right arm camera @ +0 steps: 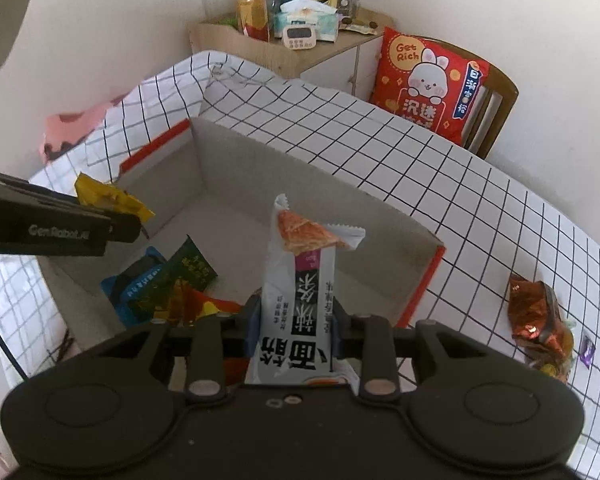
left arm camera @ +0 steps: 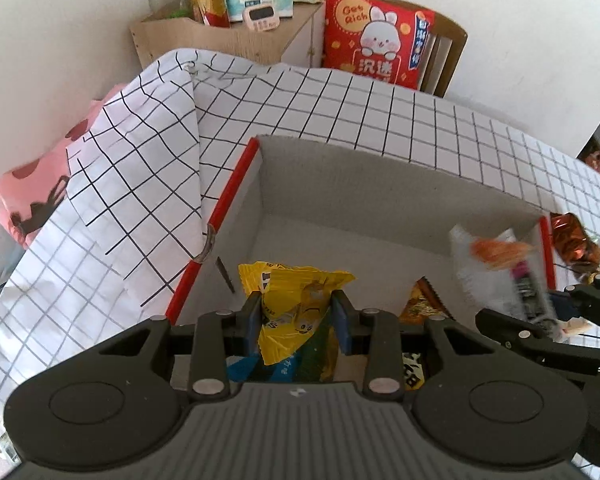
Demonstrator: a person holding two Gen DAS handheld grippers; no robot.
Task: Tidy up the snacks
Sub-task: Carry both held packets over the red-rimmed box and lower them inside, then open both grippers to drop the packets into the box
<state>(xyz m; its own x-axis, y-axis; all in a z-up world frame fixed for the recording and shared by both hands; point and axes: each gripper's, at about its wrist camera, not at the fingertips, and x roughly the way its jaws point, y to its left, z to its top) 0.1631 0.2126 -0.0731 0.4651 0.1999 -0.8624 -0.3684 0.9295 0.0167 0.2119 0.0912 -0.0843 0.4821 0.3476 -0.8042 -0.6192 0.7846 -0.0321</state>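
Note:
An open grey cardboard box [left arm camera: 380, 184] [right arm camera: 260, 168] with red rims stands on the checked tablecloth. My left gripper [left arm camera: 296, 322] hangs over its near left part, shut on a yellow snack packet [left arm camera: 296, 300]. In the right wrist view that yellow snack packet [right arm camera: 108, 196] pokes out past the left gripper's fingers [right arm camera: 112, 224]. My right gripper [right arm camera: 296, 324] is shut on a long white snack packet [right arm camera: 300, 280] with a red-orange picture, held above the box. The left wrist view shows this white snack packet [left arm camera: 496, 268] blurred at the box's right side. Blue and green packets [right arm camera: 156, 280] lie on the box floor.
A shiny brown-orange packet [right arm camera: 536, 316] [left arm camera: 572, 244] lies on the cloth right of the box. Behind the table are a wooden cabinet [right arm camera: 284, 56] crowded with bottles and tissues, and a chair holding a red rabbit cushion [right arm camera: 428, 84]. A pink cloth [left arm camera: 36, 192] hangs at far left.

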